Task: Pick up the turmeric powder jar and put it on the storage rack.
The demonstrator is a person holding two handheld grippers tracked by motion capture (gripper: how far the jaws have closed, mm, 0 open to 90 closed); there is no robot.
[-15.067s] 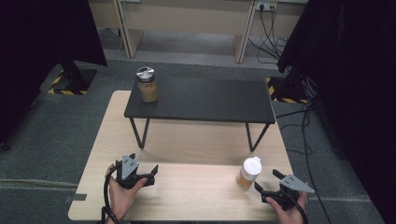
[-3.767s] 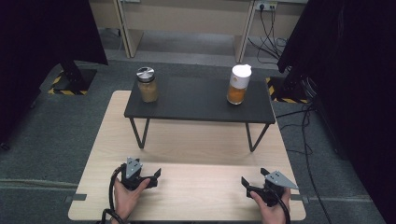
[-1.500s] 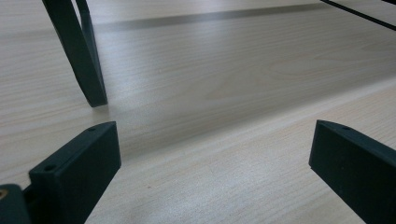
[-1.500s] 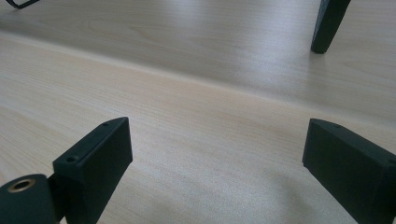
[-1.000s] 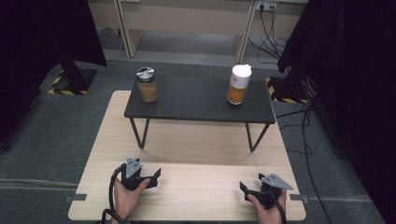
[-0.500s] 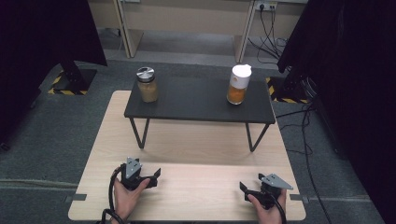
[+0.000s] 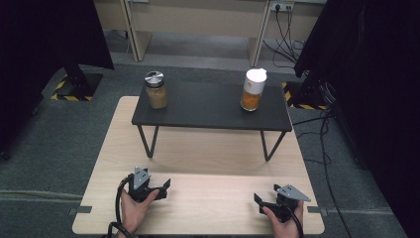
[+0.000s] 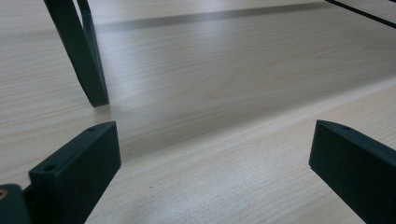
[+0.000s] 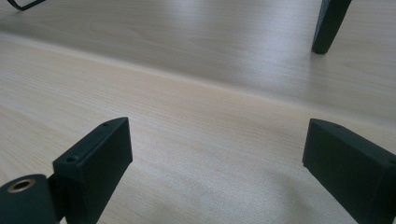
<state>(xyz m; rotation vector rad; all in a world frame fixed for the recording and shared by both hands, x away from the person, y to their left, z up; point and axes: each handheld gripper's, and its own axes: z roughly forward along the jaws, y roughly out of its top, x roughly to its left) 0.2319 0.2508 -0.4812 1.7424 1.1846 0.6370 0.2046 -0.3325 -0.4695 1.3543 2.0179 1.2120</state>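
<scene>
Resting low on the wooden table, the left gripper and right gripper both gaped wide with nothing between their jaws. Two jars stood far off on the black shelf.

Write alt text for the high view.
Two jars, a silver-lidded jar and a white-capped jar, stand at opposite ends of a black shelf on a wooden table. Near the table's front edge, hands rest the left gripper and right gripper, both open.
</scene>
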